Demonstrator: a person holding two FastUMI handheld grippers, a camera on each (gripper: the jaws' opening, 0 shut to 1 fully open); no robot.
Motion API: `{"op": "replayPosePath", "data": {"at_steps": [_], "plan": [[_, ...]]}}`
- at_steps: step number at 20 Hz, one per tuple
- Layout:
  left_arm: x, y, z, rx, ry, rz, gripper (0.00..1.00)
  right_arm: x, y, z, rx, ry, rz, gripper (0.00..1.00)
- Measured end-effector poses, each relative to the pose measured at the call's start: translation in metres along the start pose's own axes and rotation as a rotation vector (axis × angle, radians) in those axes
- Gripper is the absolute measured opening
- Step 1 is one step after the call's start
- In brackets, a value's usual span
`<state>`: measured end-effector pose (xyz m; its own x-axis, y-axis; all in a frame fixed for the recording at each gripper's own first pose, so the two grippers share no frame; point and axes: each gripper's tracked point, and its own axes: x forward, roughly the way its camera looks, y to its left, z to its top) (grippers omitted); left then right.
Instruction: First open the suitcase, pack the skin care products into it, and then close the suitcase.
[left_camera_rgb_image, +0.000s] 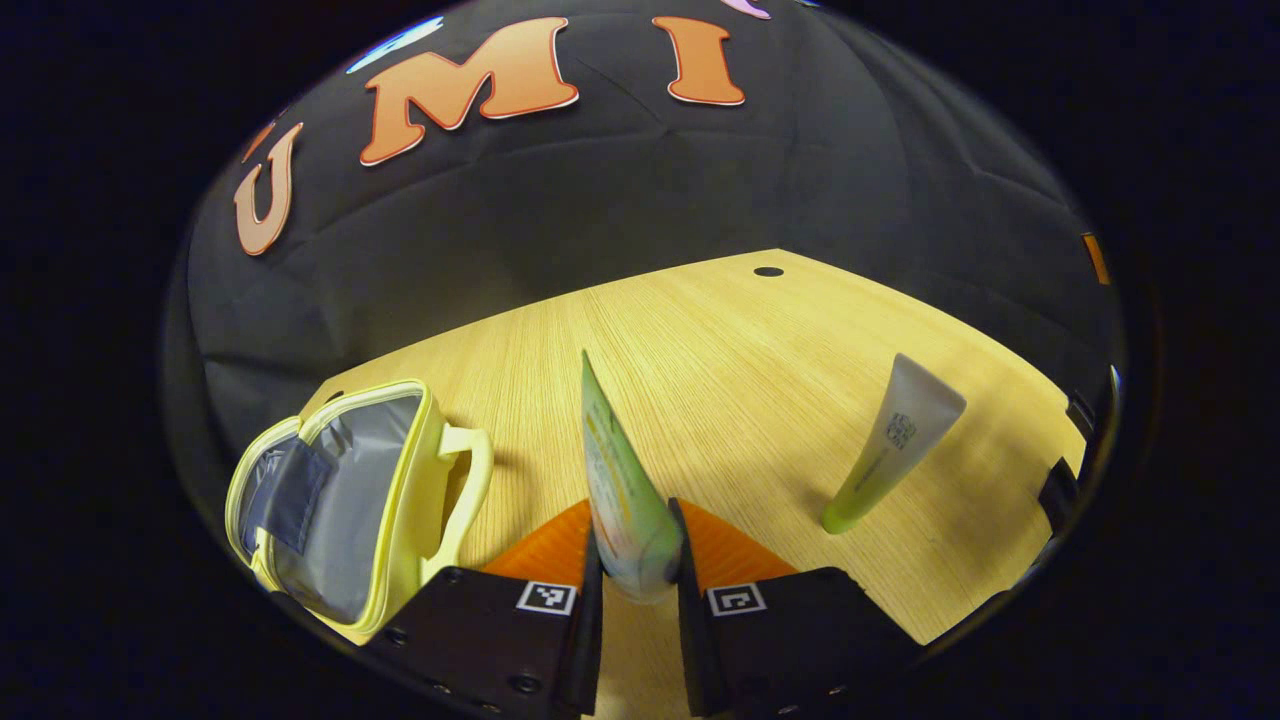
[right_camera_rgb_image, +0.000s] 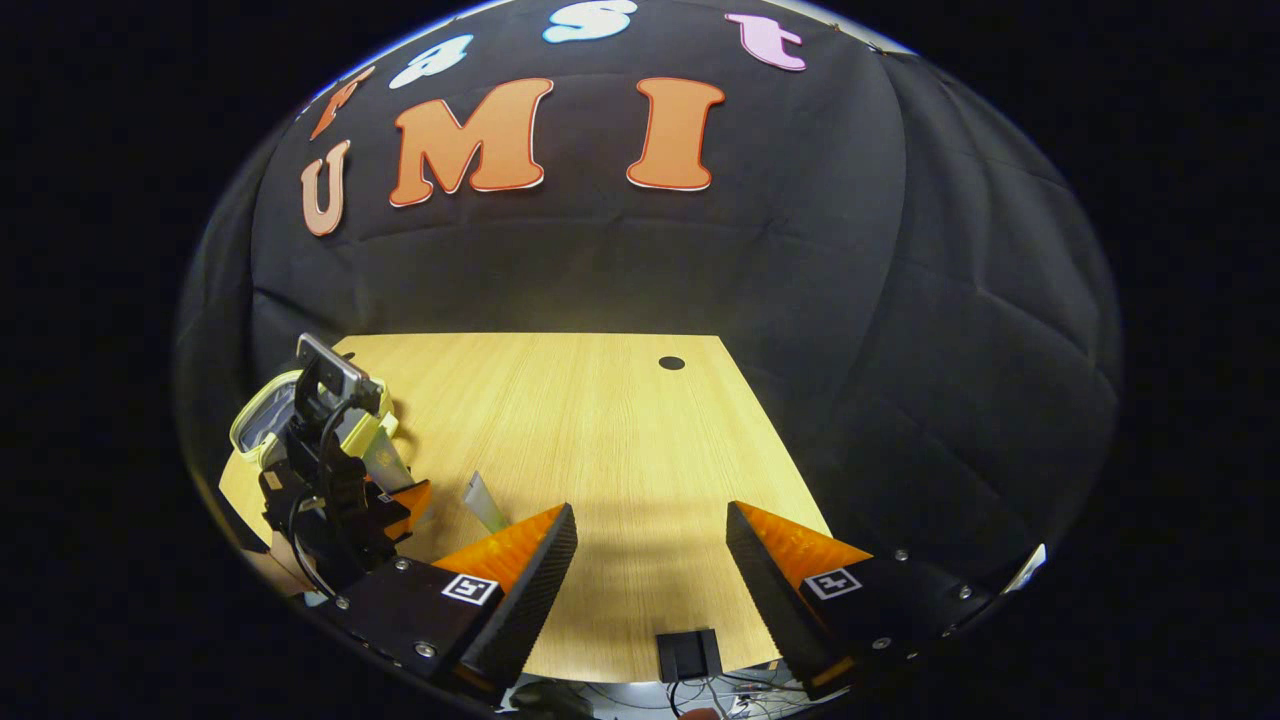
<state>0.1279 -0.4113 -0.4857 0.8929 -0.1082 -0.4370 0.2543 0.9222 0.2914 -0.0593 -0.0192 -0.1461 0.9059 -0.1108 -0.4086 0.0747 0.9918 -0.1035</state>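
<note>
Left gripper (left_camera_rgb_image: 640, 560) pinches green tube (left_camera_rgb_image: 620, 490); right gripper (right_camera_rgb_image: 650, 560) gapes.

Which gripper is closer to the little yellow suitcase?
Left. The left gripper holds a tube right beside the open yellow suitcase. The right gripper hangs open over bare table, with the left gripper between it and the suitcase.

Green tube's (left_camera_rgb_image: 625, 490) cap end hidden between jaws, suitcase (left_camera_rgb_image: 340, 500) corner cut off
</note>
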Motion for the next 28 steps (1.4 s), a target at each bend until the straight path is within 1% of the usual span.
{"op": "replayPosePath", "data": {"at_steps": [3, 5, 8, 11, 13, 16, 18, 20, 21, 22, 23, 24, 25, 26, 27, 28], "plan": [[-0.015, -0.005, -0.003, -0.079, 0.063, -0.089, 0.32, 0.006, 0.017, 0.008, 0.027, -0.024, 0.031, 0.96], [-0.034, -0.001, 0.005, -0.127, 0.084, -0.133, 0.33, 0.012, 0.035, 0.015, 0.038, -0.041, 0.073, 0.95], [-0.069, 0.012, 0.02, -0.174, 0.099, -0.166, 0.33, 0.026, 0.069, 0.024, 0.041, -0.072, 0.146, 0.96], [-0.099, 0.039, 0.032, -0.211, 0.096, -0.154, 0.33, 0.048, 0.107, 0.019, 0.0, -0.071, 0.221, 0.96], [-0.117, 0.059, 0.035, -0.25, 0.088, -0.132, 0.33, 0.062, 0.131, 0.005, -0.043, -0.037, 0.271, 0.95], [-0.136, 0.091, 0.032, -0.281, 0.089, -0.081, 0.33, 0.086, 0.158, -0.027, -0.091, 0.051, 0.338, 0.96], [-0.144, 0.11, 0.024, -0.297, 0.092, -0.04, 0.33, 0.097, 0.166, -0.052, -0.121, 0.116, 0.36, 0.96], [-0.151, 0.122, 0.013, -0.325, 0.095, -0.015, 0.33, 0.11, 0.168, -0.07, -0.15, 0.156, 0.357, 0.9], [-0.153, 0.126, 0.008, -0.338, 0.096, -0.004, 0.33, 0.114, 0.167, -0.076, -0.157, 0.17, 0.357, 0.83], [-0.156, 0.129, 0.005, -0.349, 0.098, 0.007, 0.33, 0.117, 0.165, -0.08, -0.157, 0.185, 0.36, 0.79], [-0.158, 0.132, 0.001, -0.362, 0.099, 0.016, 0.33, 0.119, 0.166, -0.084, -0.153, 0.198, 0.364, 0.7], [-0.16, 0.134, -0.003, -0.375, 0.101, 0.021, 0.33, 0.122, 0.167, -0.087, -0.148, 0.211, 0.372, 0.66], [-0.16, 0.135, -0.007, -0.387, 0.102, 0.025, 0.33, 0.125, 0.169, -0.091, -0.149, 0.224, 0.38, 0.58], [-0.162, 0.135, -0.01, -0.393, 0.104, 0.03, 0.33, 0.128, 0.17, -0.096, -0.156, 0.243, 0.385, 0.56], [-0.163, 0.137, -0.013, -0.396, 0.107, 0.039, 0.33, 0.131, 0.17, -0.102, -0.167, 0.259, 0.382, 0.48], [-0.164, 0.138, -0.017, -0.398, 0.112, 0.045, 0.33, 0.133, 0.168, -0.105, -0.181, 0.274, 0.378, 0.44]]}}
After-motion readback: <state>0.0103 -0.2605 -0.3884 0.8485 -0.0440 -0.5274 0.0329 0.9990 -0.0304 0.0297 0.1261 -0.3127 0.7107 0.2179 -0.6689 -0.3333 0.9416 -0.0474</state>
